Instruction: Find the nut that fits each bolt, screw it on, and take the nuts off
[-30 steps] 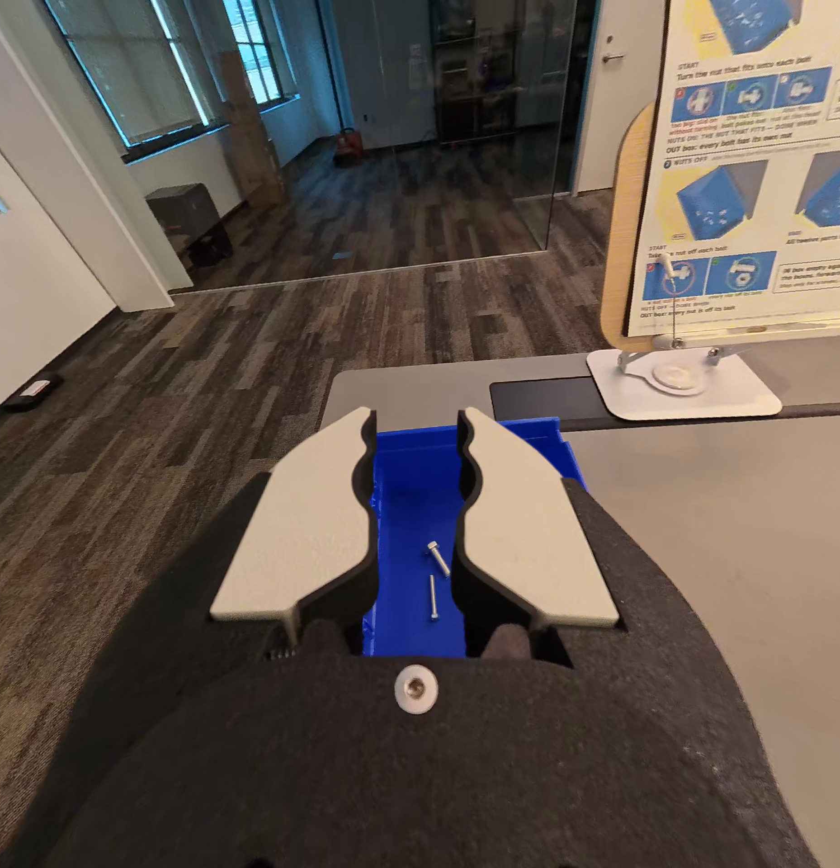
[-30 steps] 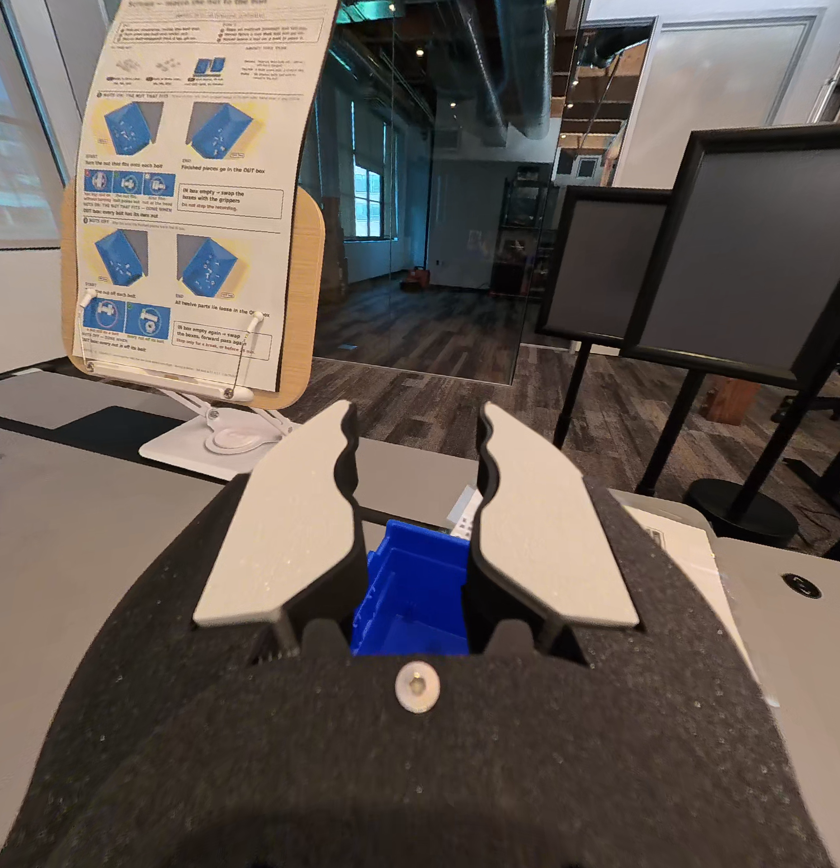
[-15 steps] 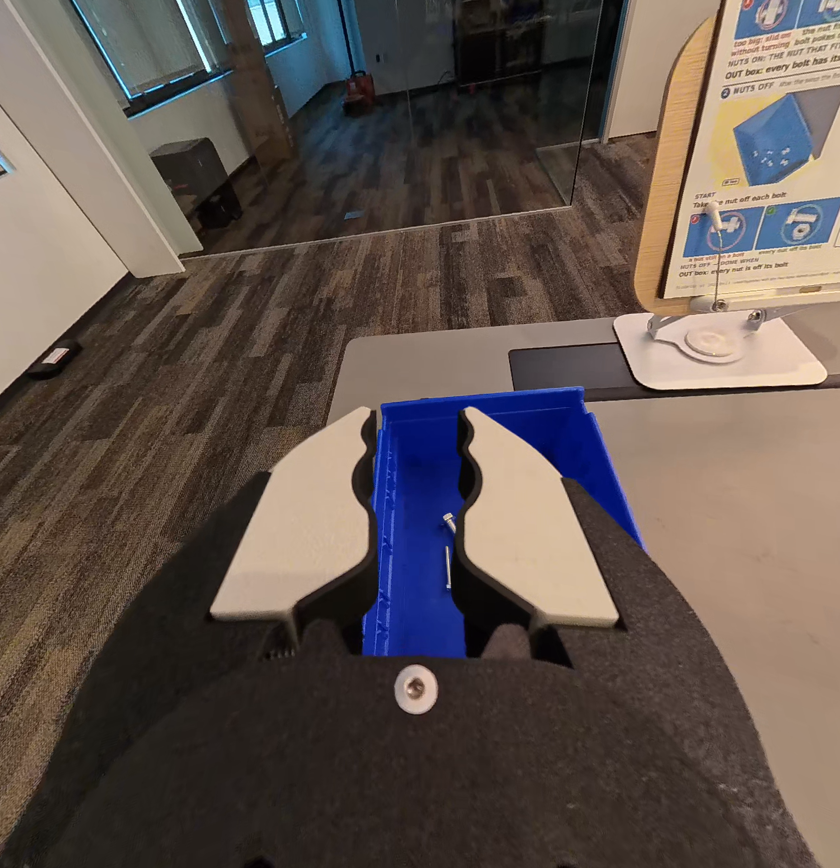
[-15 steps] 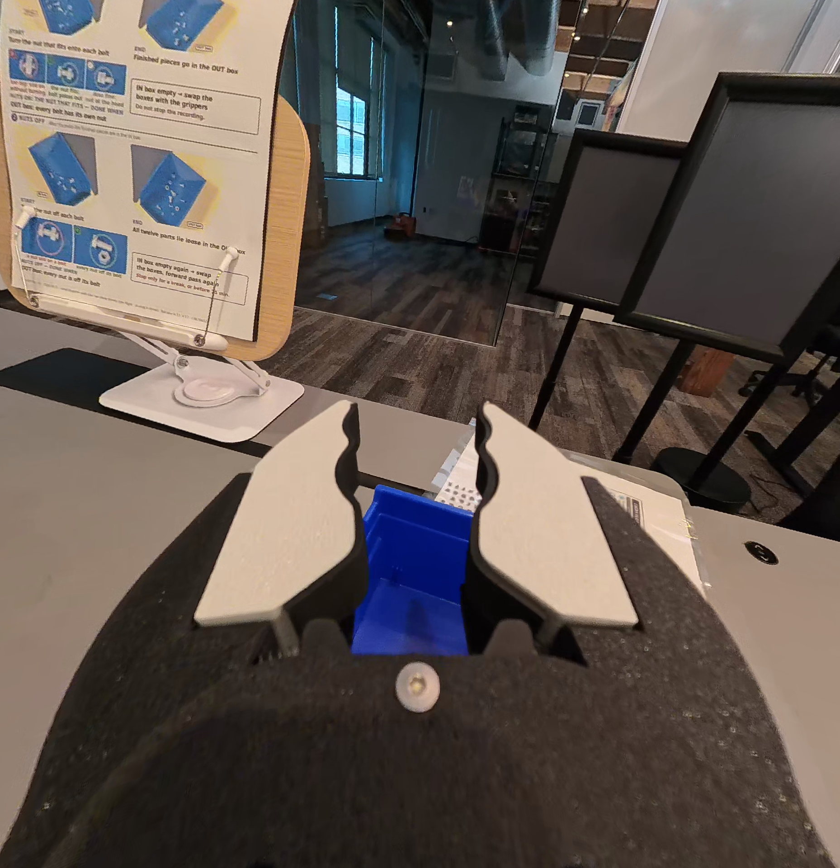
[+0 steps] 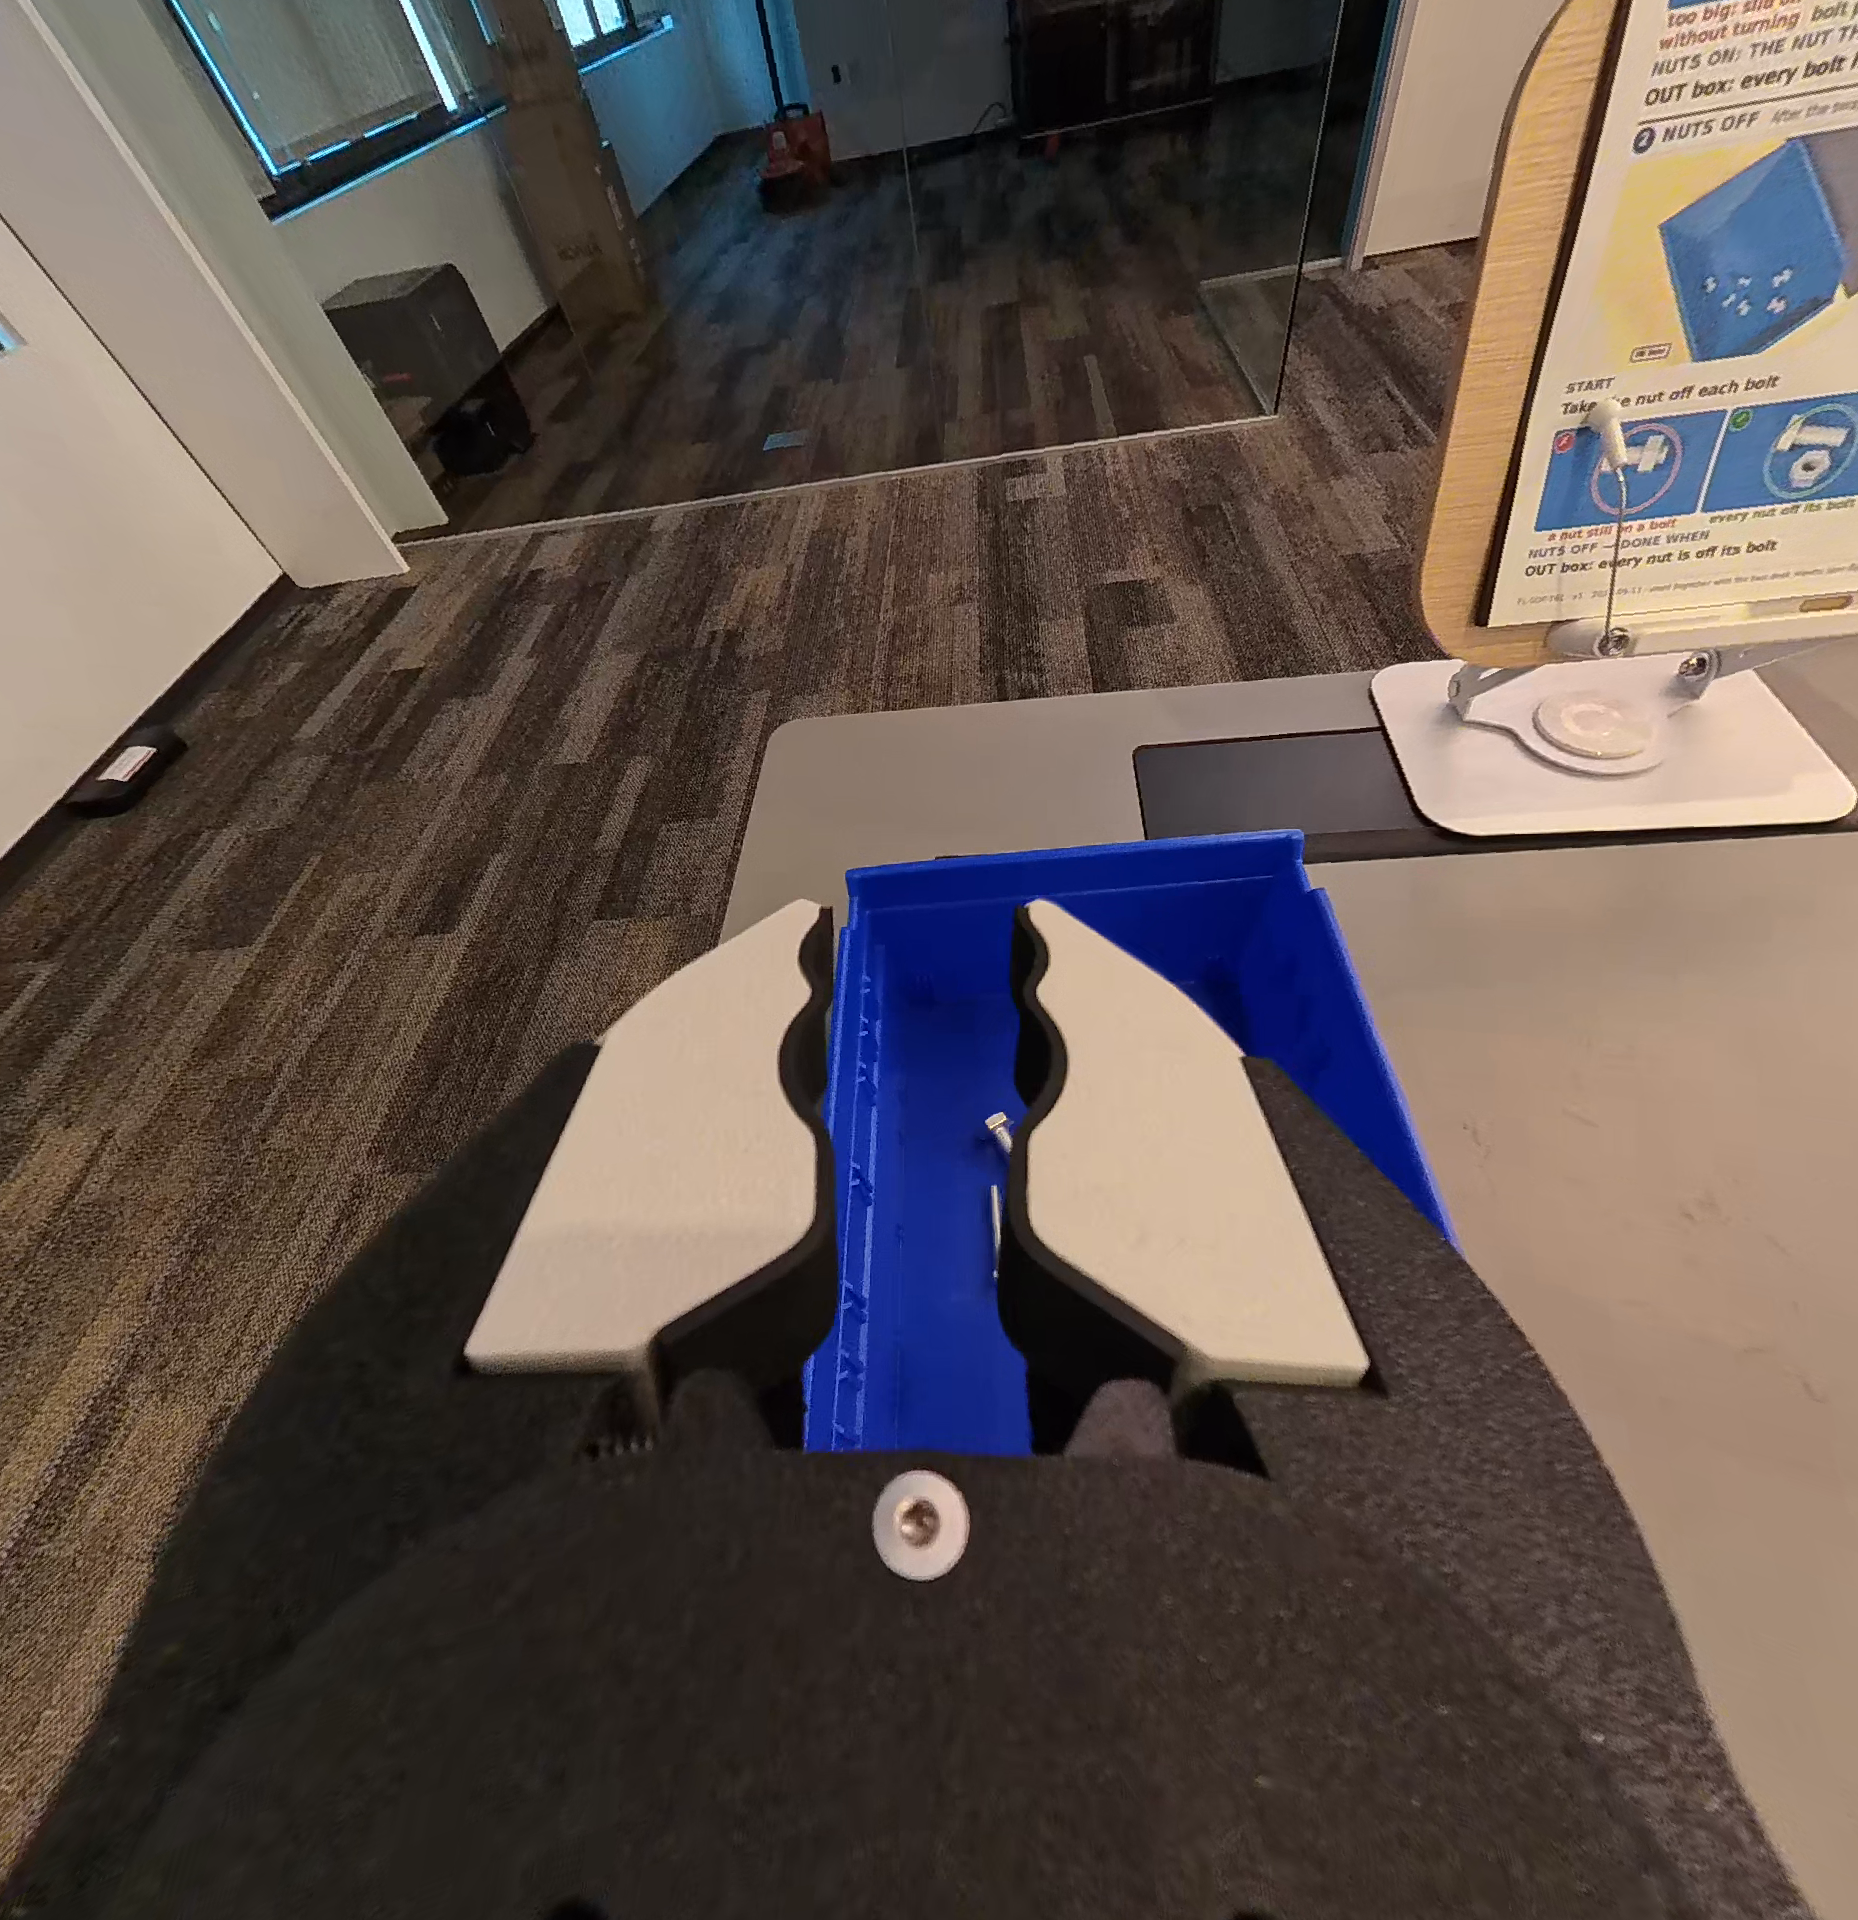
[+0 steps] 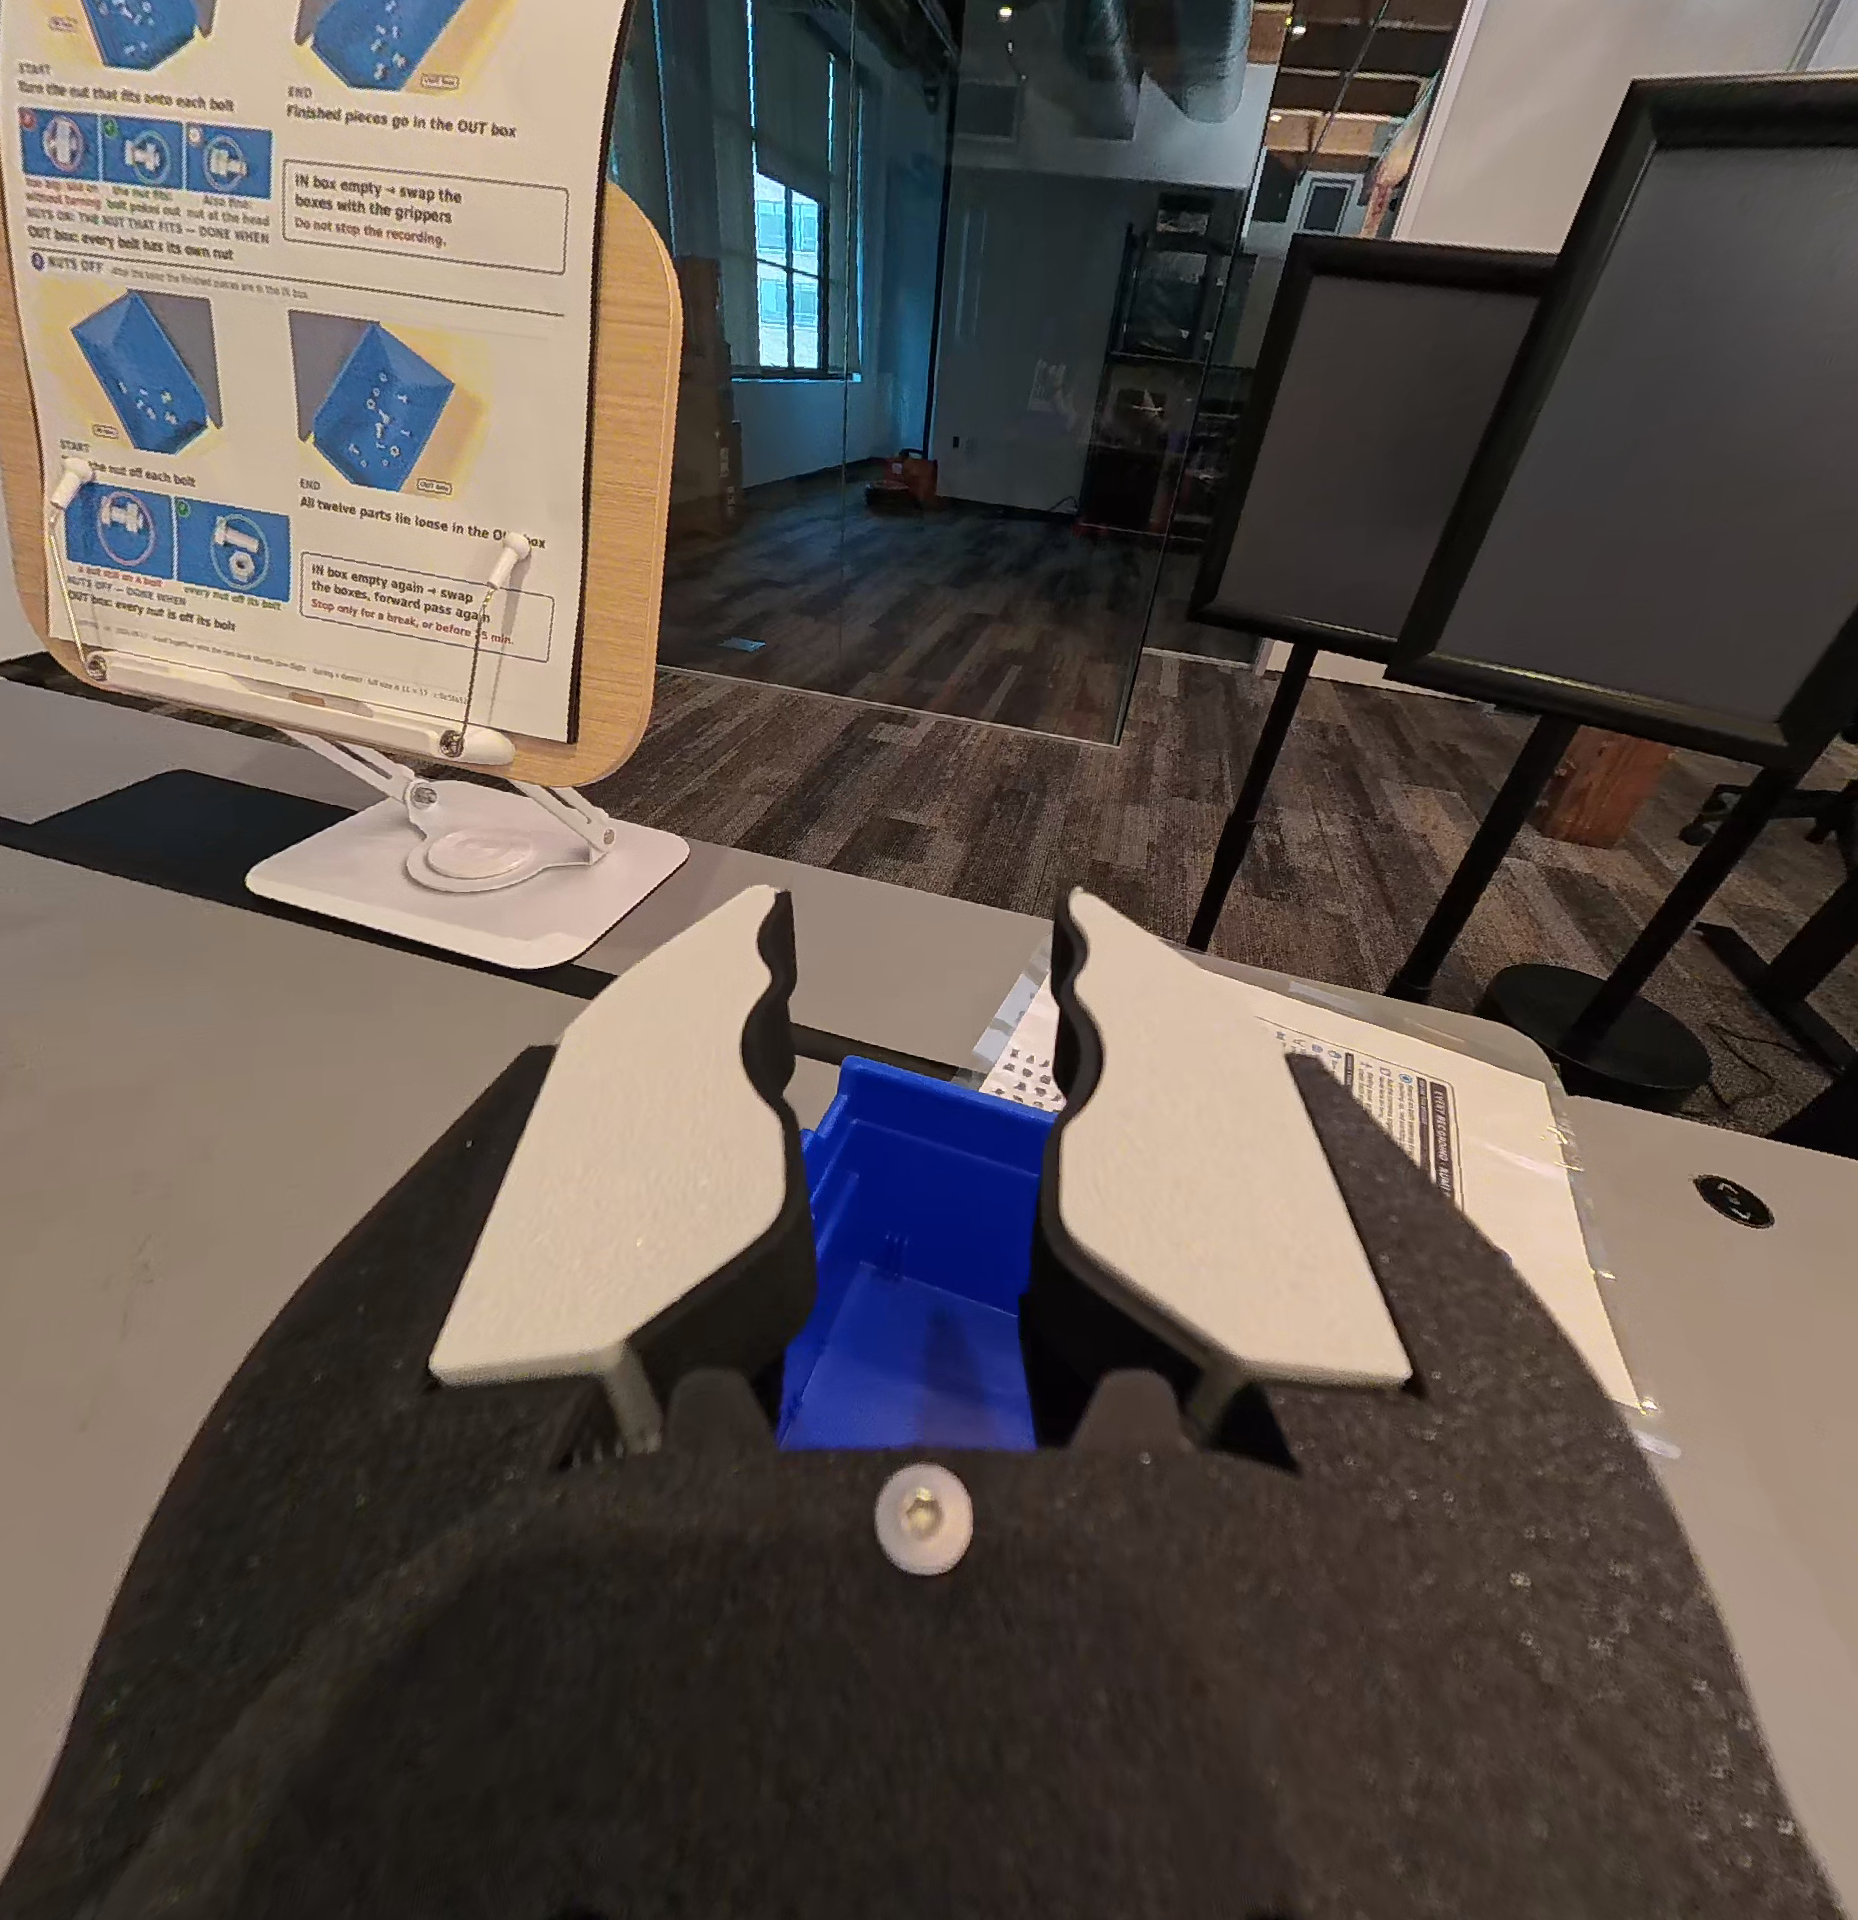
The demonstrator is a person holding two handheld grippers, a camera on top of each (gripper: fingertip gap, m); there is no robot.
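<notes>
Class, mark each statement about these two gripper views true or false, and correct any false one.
1. The left gripper is open above a blue bin. True.
2. That bin holds only nuts. False: at least two small bolts show; no nuts are visible.
3. The right gripper grips a bolt. False: it is open and holds nothing.
4. An instruction sheet stands on a white-based stand on the table. True.

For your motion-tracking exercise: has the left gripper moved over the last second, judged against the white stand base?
Yes. The left gripper has tipped downward and advanced over the blue bin: the white stand base sits higher in the left wrist view, and more of the bin shows.
</notes>
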